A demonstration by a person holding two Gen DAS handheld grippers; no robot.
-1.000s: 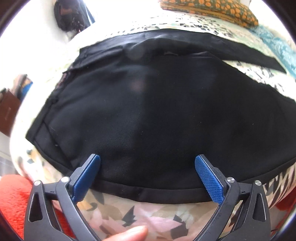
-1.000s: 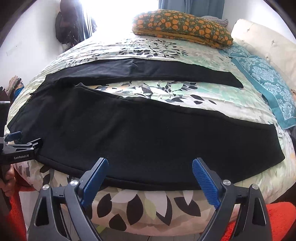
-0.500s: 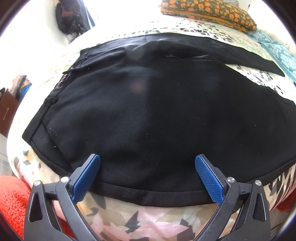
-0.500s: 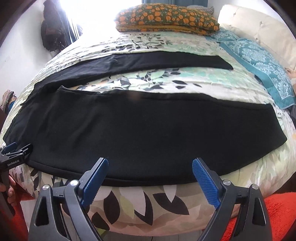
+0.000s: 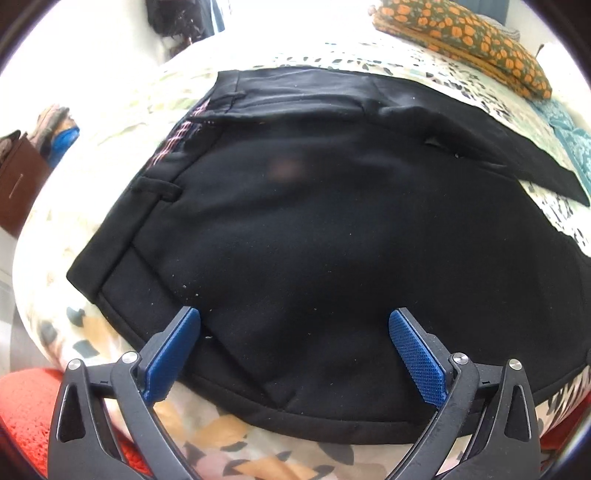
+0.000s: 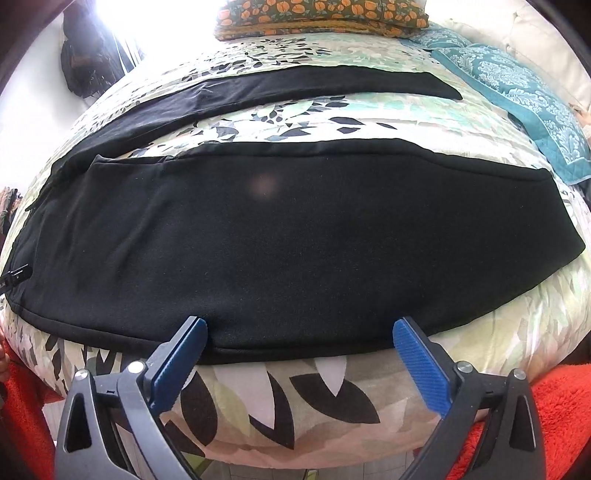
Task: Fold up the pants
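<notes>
Black pants [image 5: 332,240] lie spread flat on a bed, legs apart. In the left wrist view the waistband with belt loops [image 5: 157,186] is at the left and the near hem edge runs along the bottom. My left gripper [image 5: 295,350] is open, its blue pads straddling the near edge by the waist. In the right wrist view the near leg [image 6: 295,240] stretches across and the far leg [image 6: 295,88] lies behind. My right gripper [image 6: 299,354] is open over the near leg's front edge, holding nothing.
The bed has a leaf-print cover [image 6: 295,402]. An orange-patterned pillow [image 6: 321,14] lies at the far end, a teal quilt [image 6: 524,92] at the right. Red carpet [image 6: 561,413] lies below the bed edge. A brown cabinet [image 5: 18,184] stands at the left.
Both grippers have moved closer and lower to the pants' near edge. The left view has shifted toward the waistband. Both stay open.
</notes>
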